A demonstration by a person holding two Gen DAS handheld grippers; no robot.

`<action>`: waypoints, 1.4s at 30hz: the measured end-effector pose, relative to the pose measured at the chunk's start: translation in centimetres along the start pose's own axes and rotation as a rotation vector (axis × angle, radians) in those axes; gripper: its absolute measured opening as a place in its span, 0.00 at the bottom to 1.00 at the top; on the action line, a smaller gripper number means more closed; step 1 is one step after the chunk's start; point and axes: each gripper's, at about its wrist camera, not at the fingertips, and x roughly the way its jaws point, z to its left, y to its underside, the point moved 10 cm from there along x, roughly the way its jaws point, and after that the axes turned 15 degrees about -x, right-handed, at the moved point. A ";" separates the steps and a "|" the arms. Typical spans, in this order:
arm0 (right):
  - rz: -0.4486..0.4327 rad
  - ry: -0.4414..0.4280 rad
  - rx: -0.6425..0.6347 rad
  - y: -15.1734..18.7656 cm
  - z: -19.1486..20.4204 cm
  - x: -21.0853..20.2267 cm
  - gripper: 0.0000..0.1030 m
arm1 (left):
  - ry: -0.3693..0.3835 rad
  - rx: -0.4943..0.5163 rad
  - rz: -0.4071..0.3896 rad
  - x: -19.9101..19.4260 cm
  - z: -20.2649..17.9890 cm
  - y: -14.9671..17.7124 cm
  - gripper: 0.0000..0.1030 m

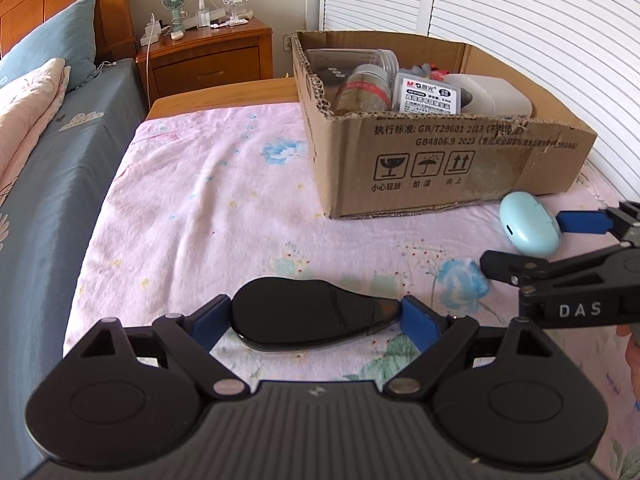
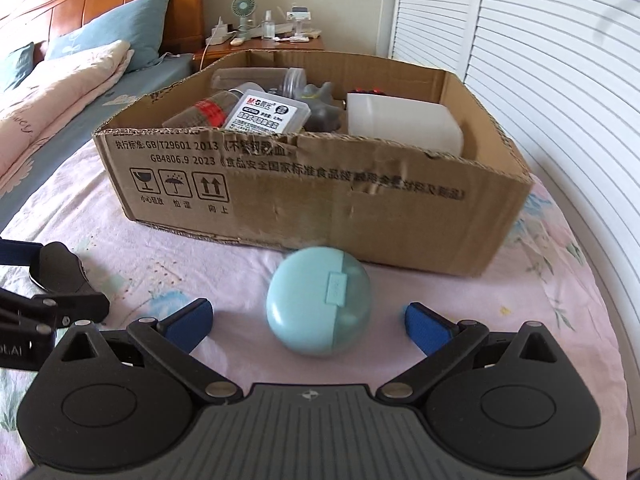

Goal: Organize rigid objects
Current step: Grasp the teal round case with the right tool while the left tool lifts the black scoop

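A flat black teardrop-shaped object [image 1: 312, 314] lies on the pink floral sheet. My left gripper [image 1: 316, 320] is shut on it, both blue pads touching its ends. It shows partly at the left of the right wrist view [image 2: 60, 268]. A light blue round case [image 2: 320, 300] lies in front of the cardboard box [image 2: 320, 184]. My right gripper [image 2: 308, 322] is open around the case, pads apart from it on both sides. The case [image 1: 528, 226] and the right gripper [image 1: 532, 242] also show in the left wrist view. The box [image 1: 440, 160] holds jars, a white container and a labelled plastic box.
The pink sheet [image 1: 200, 220] covers a low surface beside a bed with blue bedding [image 1: 48, 184] on the left. A wooden nightstand [image 1: 208, 56] with a fan and bottles stands behind. White louvred doors [image 2: 540, 60] run along the right.
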 end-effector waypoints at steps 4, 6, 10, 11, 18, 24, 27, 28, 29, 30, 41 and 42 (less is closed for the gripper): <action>-0.014 -0.006 -0.015 -0.3 0.0 0.0 0.93 | 0.001 0.001 0.001 0.0 0.0 0.0 0.87; -0.022 -0.002 -0.014 -0.4 0.0 -0.2 0.87 | 0.000 0.000 -0.001 0.0 0.0 -0.1 0.87; -0.035 0.010 -0.008 -0.6 -0.1 -0.5 0.71 | -0.002 -0.004 -0.008 0.1 0.0 -0.1 0.87; -0.036 0.012 -0.010 -0.6 -0.1 -0.6 0.69 | -0.002 -0.005 -0.009 0.1 0.0 -0.1 0.87; -0.034 0.015 -0.015 -1.1 0.1 -0.5 0.56 | -0.003 -0.005 -0.016 0.2 0.1 -0.3 0.87; -0.007 -0.001 -0.032 -0.9 0.1 -0.8 0.56 | -0.004 0.038 -0.012 0.1 0.2 -0.5 0.87; 0.007 -0.012 -0.060 -0.6 0.2 -1.2 0.56 | 0.007 0.079 -0.008 -0.4 0.1 -0.6 0.87; 0.014 -0.020 -0.070 -0.4 0.2 -1.4 0.56 | 0.012 0.093 -0.005 -0.5 0.0 -0.7 0.87; 0.022 -0.030 -0.081 -0.2 0.3 -1.6 0.56 | 0.016 0.109 -0.004 -0.7 0.0 -0.7 0.87; 0.027 -0.036 -0.090 -0.1 0.3 -1.8 0.56 | 0.019 0.126 -0.002 -0.9 0.0 -0.8 0.87; 0.014 -0.096 -0.169 -1.0 -0.1 -6.1 0.56 | 0.120 0.224 0.048 -3.6 -1.3 -1.8 0.87; 0.006 -0.102 -0.173 -1.4 -0.2 -6.7 0.56 | 0.128 0.231 0.047 -3.9 -1.4 -2.1 0.87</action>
